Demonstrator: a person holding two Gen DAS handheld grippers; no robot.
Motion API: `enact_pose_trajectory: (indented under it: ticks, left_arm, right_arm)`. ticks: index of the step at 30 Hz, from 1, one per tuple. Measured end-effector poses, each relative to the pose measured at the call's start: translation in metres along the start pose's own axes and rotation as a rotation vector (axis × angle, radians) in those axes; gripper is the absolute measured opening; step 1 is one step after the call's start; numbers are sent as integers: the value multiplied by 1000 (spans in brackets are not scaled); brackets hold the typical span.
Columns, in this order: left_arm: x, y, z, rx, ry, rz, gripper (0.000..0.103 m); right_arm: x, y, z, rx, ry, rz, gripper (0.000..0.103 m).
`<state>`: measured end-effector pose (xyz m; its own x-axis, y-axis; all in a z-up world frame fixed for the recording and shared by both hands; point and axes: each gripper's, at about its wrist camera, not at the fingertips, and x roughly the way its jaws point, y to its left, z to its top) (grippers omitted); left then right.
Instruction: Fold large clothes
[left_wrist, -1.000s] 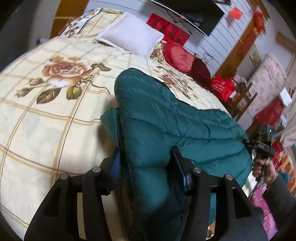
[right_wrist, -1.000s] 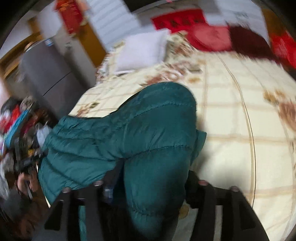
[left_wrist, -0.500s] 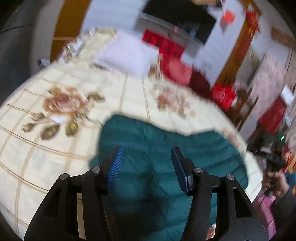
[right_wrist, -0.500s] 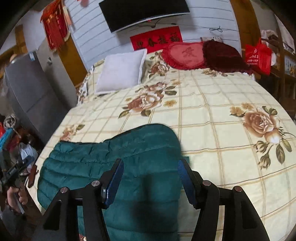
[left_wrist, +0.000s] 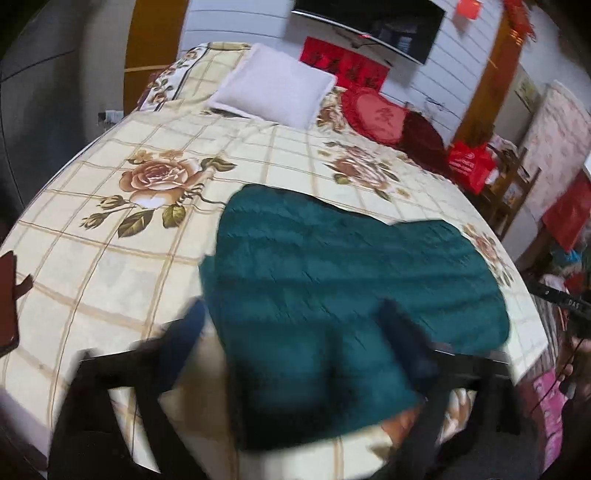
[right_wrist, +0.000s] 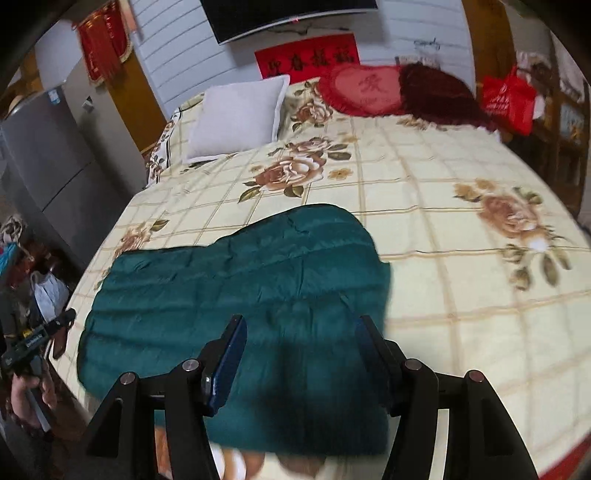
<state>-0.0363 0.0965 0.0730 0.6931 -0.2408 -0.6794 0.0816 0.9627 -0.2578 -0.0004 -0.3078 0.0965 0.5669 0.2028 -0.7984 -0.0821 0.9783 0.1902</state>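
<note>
A dark green quilted down jacket (left_wrist: 332, 280) lies folded flat on the near part of the bed, also in the right wrist view (right_wrist: 236, 295). My left gripper (left_wrist: 295, 332) is open and empty, blurred by motion, hovering above the jacket's near edge. My right gripper (right_wrist: 299, 350) is open and empty, its blue-padded fingers (right_wrist: 231, 354) spread above the jacket's near end without touching it. The left gripper also shows at the left edge of the right wrist view (right_wrist: 33, 343), held in a hand.
The bed has a cream floral checked cover (left_wrist: 147, 177). A white pillow (left_wrist: 277, 96), a red heart cushion (right_wrist: 364, 90) and a dark red cushion (right_wrist: 439, 96) lie at the headboard. A red bag (right_wrist: 508, 99) and wooden furniture stand right. A grey fridge (right_wrist: 40, 155) stands left.
Both grippers let go of the jacket, opened and pulled back and up. The raised jacket fold dropped and now lies flat on the bed.
</note>
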Motion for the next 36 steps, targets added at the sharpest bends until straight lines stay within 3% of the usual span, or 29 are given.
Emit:
enact_pose_trajectory:
  ticks: [2, 5, 10, 14, 18, 24, 36]
  left_arm:
    - [-9, -11, -11, 36, 35, 20, 103]
    - [-21, -31, -33, 85, 64, 80, 103]
    - [-55, -70, -61, 205, -20, 180, 103]
    - [-82, -83, -79, 162, -68, 230, 103]
    - [-93, -83, -91, 70, -16, 186, 103]
    - [-99, -105, -107, 105, -8, 227, 103]
    - [-101, -110, -108, 94, -7, 224, 103]
  right_arm:
    - [-24, 7, -16, 4, 7, -43, 79]
    - [-51, 17, -39, -12, 17, -43, 79]
    - [-85, 34, -77, -28, -4, -69, 79]
    - [-103, 47, -110, -33, -8, -47, 79]
    - [-115, 63, -134, -85, -30, -80, 79]
    - [-124, 79, -151, -150, -51, -109, 79]
    - [-144, 88, -148, -176, -98, -130, 79]
